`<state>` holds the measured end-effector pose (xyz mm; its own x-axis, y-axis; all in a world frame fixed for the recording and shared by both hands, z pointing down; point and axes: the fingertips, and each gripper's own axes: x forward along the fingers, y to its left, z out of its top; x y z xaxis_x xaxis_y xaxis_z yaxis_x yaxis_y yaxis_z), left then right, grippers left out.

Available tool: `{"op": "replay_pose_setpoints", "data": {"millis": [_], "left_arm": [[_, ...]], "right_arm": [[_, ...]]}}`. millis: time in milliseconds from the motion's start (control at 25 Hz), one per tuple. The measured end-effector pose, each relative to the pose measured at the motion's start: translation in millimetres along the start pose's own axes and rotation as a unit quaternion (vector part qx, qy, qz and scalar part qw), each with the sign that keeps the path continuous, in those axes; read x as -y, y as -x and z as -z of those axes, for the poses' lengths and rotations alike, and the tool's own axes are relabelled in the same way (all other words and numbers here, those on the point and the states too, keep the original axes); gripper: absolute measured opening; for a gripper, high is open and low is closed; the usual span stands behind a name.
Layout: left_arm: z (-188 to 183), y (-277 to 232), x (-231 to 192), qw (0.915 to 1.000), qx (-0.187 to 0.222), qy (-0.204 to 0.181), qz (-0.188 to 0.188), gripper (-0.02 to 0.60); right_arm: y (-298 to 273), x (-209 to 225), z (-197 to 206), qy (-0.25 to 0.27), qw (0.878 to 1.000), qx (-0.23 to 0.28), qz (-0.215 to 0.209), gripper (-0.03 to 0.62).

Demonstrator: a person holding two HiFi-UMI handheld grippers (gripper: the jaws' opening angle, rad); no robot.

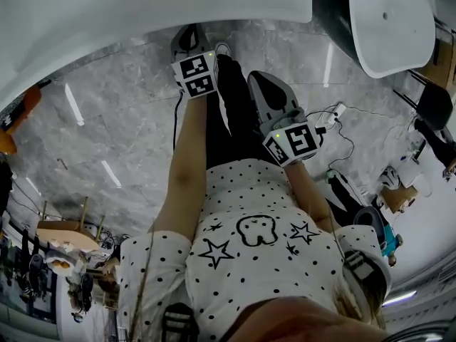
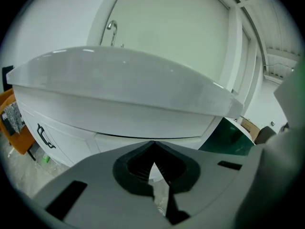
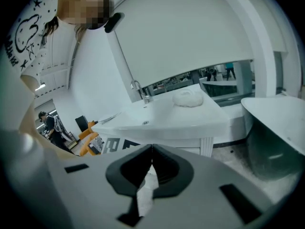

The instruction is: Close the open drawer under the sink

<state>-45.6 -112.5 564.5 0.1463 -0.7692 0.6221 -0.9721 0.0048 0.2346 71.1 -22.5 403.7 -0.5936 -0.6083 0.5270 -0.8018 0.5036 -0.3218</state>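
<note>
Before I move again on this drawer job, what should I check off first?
1. Left claw shut and empty: ok.
2. Right claw shut and empty: ok.
3. Both claws clear of the sink: ok, neither touches it.
4. Drawer shut: cannot tell; only part of the cabinet front and a black handle shows.
</note>
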Motion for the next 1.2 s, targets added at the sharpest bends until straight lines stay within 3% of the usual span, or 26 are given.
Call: {"op": "replay_pose_setpoints", "data": {"millis": [720, 1200], "left_arm": [[-77, 91, 28, 0.9954, 0.040, -0.044, 0.075, 0.005], [-157, 151, 23, 0.9831, 0.135, -0.086, 0.088, 0.005]], "right_arm": [[10, -30, -43, 0.067, 0.997, 0.031, 0.029, 0.015], [15, -61, -86, 0.104, 0.990, 0.095, 0.019, 0.015]]}}
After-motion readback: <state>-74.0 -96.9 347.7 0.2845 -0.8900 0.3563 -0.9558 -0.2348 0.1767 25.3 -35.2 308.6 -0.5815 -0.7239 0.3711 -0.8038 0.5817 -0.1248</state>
